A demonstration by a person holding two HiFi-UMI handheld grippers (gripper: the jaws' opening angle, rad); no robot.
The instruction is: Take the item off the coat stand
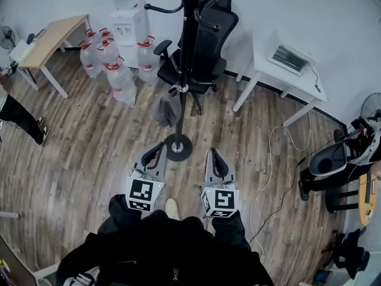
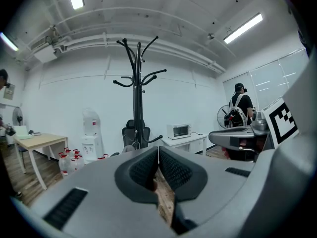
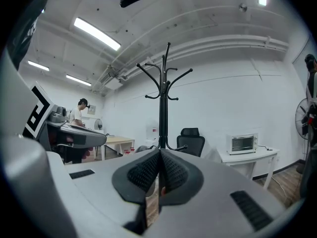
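Head view: the grey item point(image 1: 168, 109) hangs low on the coat stand point(image 1: 186, 52), just ahead of the left claw point(image 1: 156, 151). Left gripper view: this claw is squeezed tight, empty. Right gripper view: the right claw point(image 3: 159, 152) is too. The item looks soft, light and floppy, so pinch its top by the hook.

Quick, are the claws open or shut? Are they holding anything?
Left claw: shut, holding nothing.
Right claw: shut, holding nothing.
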